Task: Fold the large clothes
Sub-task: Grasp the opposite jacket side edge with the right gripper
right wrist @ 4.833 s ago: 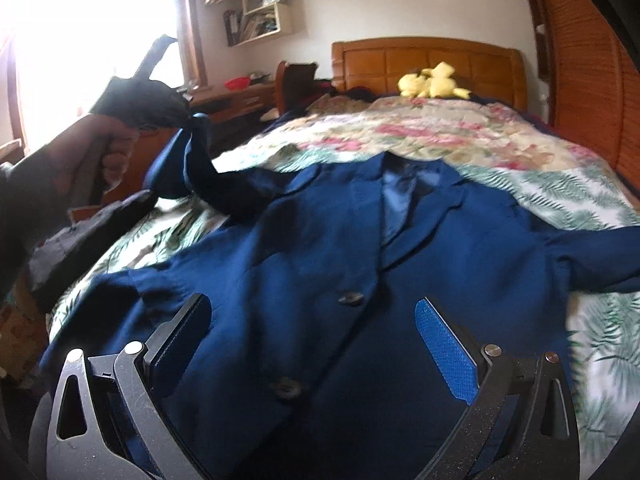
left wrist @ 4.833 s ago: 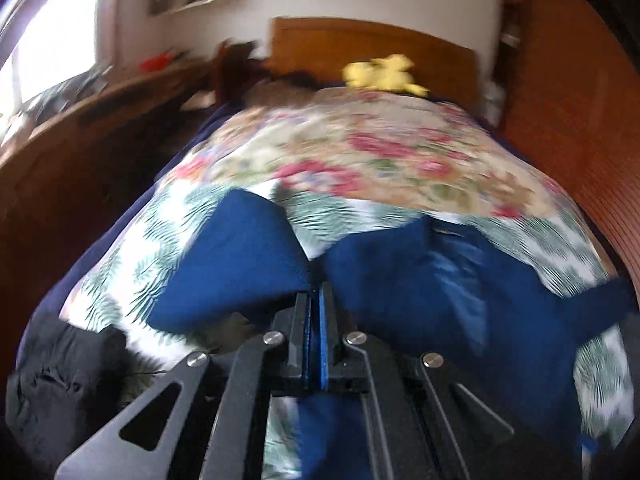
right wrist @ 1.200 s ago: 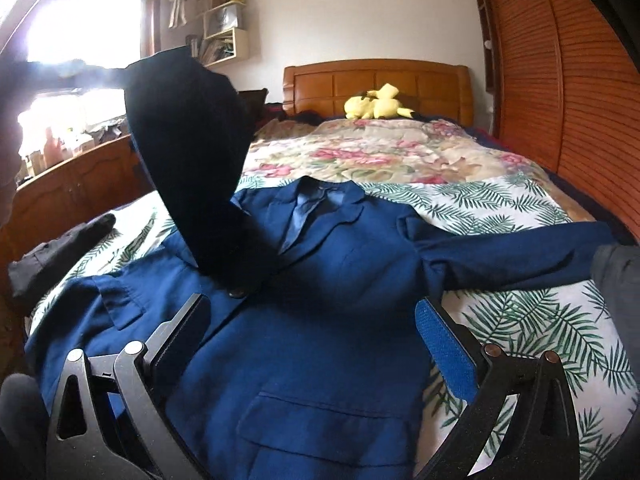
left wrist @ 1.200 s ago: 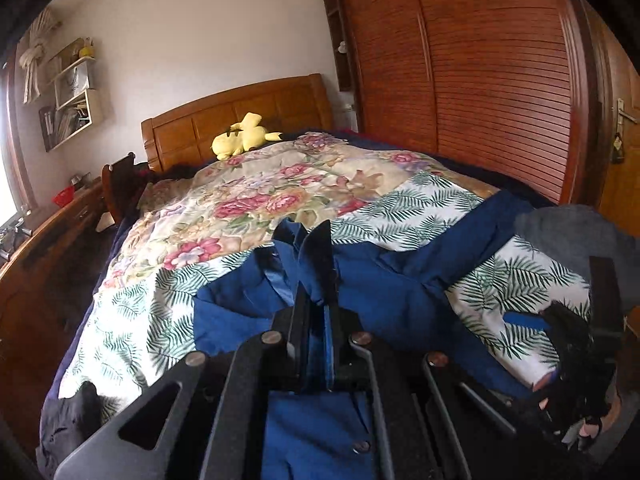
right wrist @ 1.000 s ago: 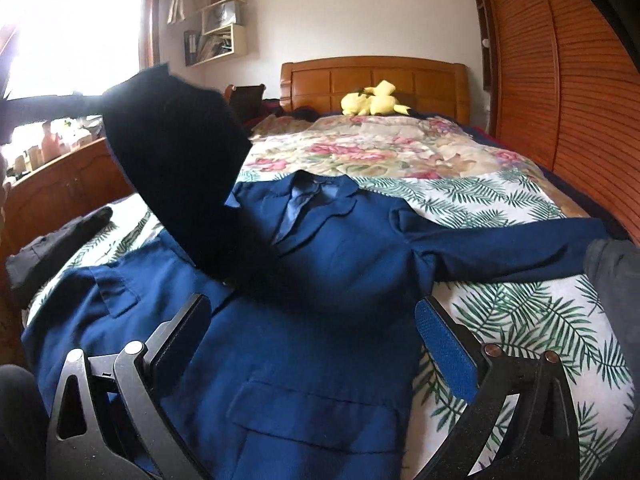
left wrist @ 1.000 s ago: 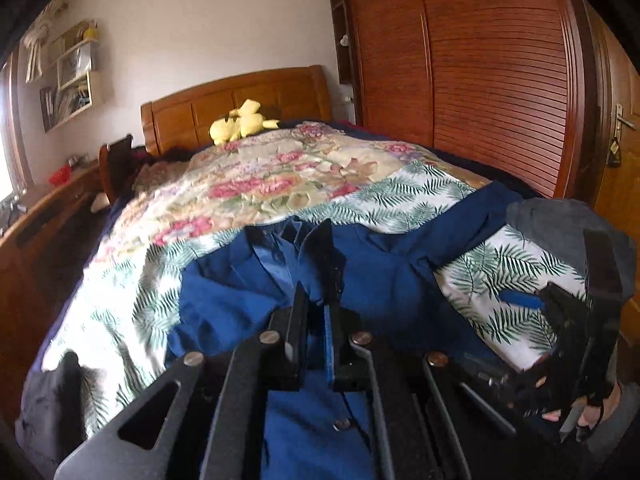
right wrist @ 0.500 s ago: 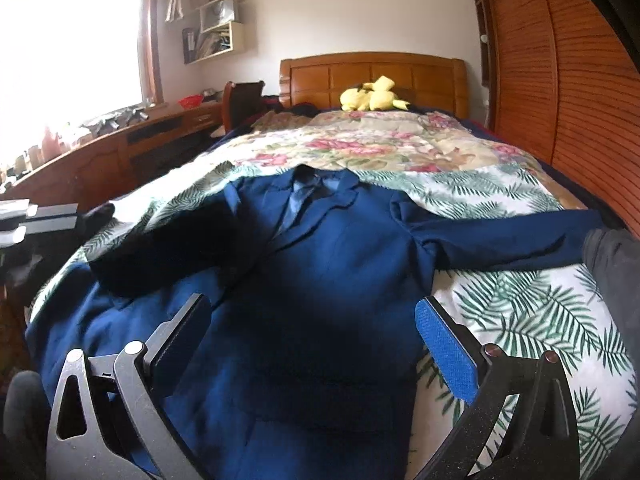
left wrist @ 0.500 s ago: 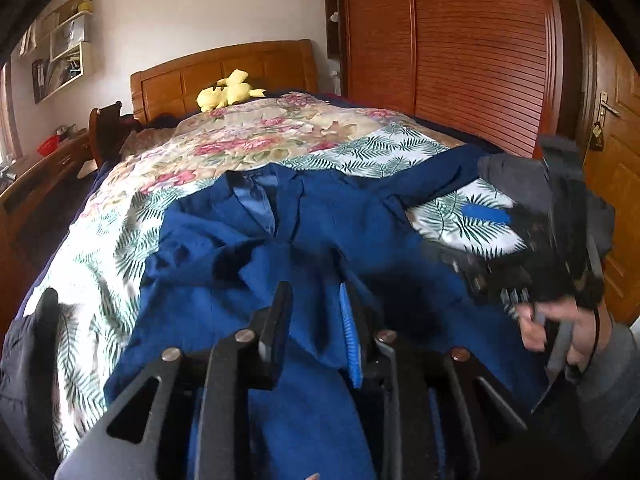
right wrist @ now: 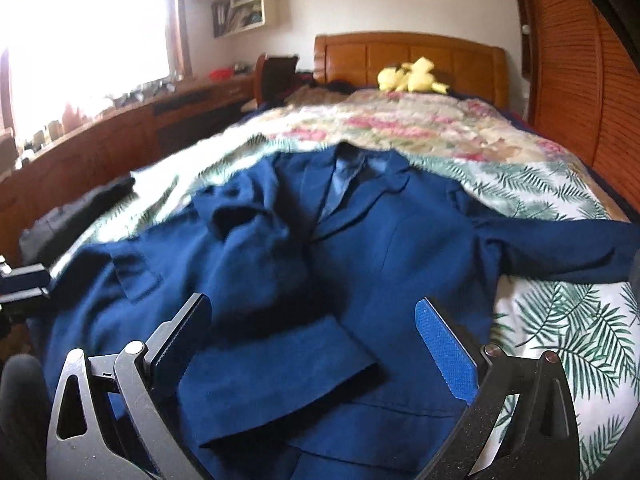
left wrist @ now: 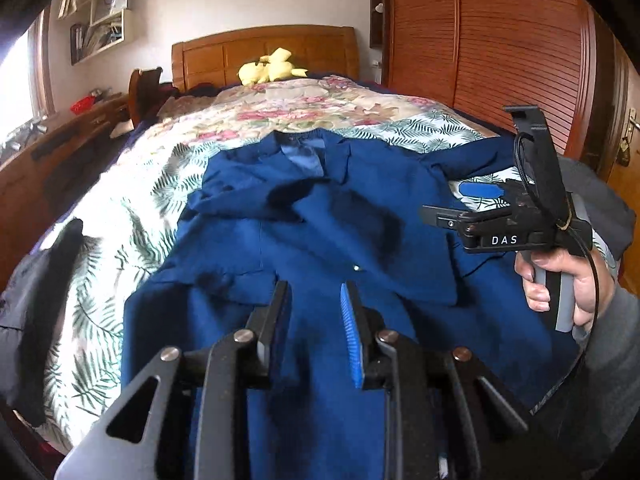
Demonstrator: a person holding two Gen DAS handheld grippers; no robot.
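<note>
Left claw (left wrist: 314, 312) slightly parted, just opened, seemingly empty, right claw (right wrist: 320, 328) wide, empty, above blue jacket (right wrist: 360, 248)

Blue jacket (left wrist: 320, 232) hem cut off below, outstretched sleeve (right wrist: 560, 244) end past frame edge, dark garment (right wrist: 76, 212) blurred

A yellow plush toy (left wrist: 272, 70) lies top centre against the wooden headboard (left wrist: 264, 50). A floral and fern-print bedspread (left wrist: 296, 112) covers the bed, with a reddish slatted wardrobe (left wrist: 500, 40) upper right and a dark bundled garment (left wrist: 36, 300) at the left edge.
</note>
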